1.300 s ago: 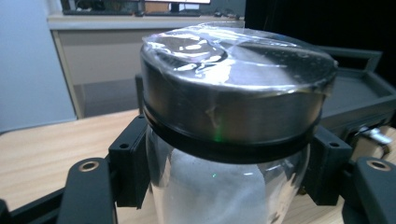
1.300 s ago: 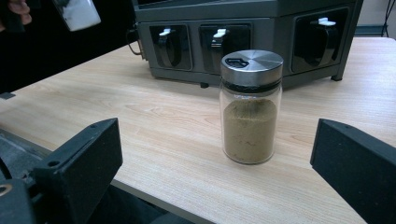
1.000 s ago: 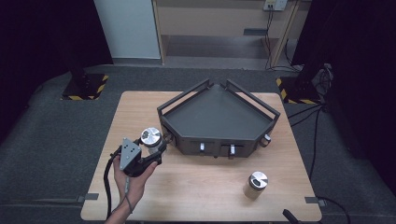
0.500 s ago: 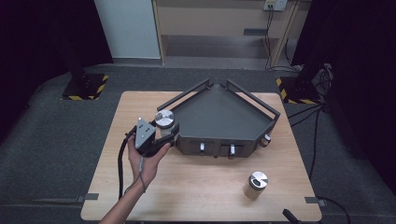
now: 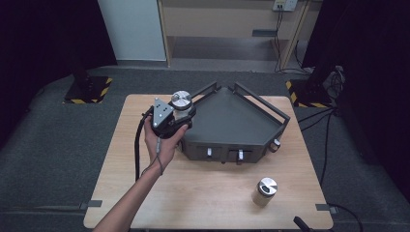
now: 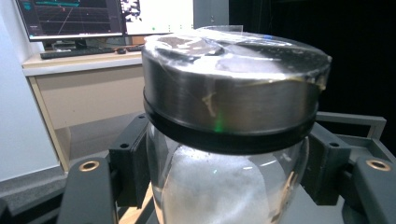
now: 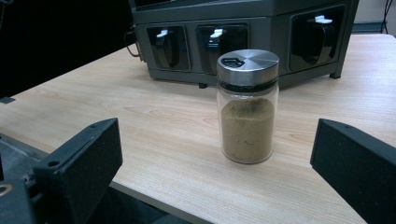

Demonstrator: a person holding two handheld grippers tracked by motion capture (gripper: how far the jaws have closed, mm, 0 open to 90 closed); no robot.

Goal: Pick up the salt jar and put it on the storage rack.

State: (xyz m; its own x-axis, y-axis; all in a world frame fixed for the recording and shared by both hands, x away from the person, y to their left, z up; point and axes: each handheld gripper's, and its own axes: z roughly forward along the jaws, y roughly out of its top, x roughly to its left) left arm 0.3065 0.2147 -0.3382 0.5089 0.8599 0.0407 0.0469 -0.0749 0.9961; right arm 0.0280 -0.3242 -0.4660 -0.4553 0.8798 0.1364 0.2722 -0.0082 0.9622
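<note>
1. Left gripper (image 5: 180,116): held in the person's left hand (image 5: 162,142), up over the left side of the table (image 5: 145,193), at the left corner of the dark three-cornered rack (image 5: 227,123).
2. Its jaws are clamped on a glass jar (image 5: 180,104) with a silver metal lid. In the left gripper view the jar (image 6: 224,182) sits upright between the two black pads (image 6: 130,163), which press against the glass just under the lid's black band.
3. The jar holds a white powder; a clear film lies wrinkled over the lid top.
4. In the high view the held jar is clear of the tabletop, over the rack's left rail.
5. The grey three-cornered plate sits on top of the left gripper, and its cable trails down beside the forearm.
6. Right gripper (image 7: 215,168): low at the near edge of the table, jaws wide apart with nothing between them.
7. A second jar (image 7: 246,107) stands upright on the wood ahead of the right gripper's jaws, apart from both; it has a silver lid and brown powder filling about half of it.
8. In the high view this second jar (image 5: 265,192) stands at the right front of the table, well apart from the rack.
9. The rack's front face has dark recesses with white tabs (image 7: 217,33) in them.
</note>
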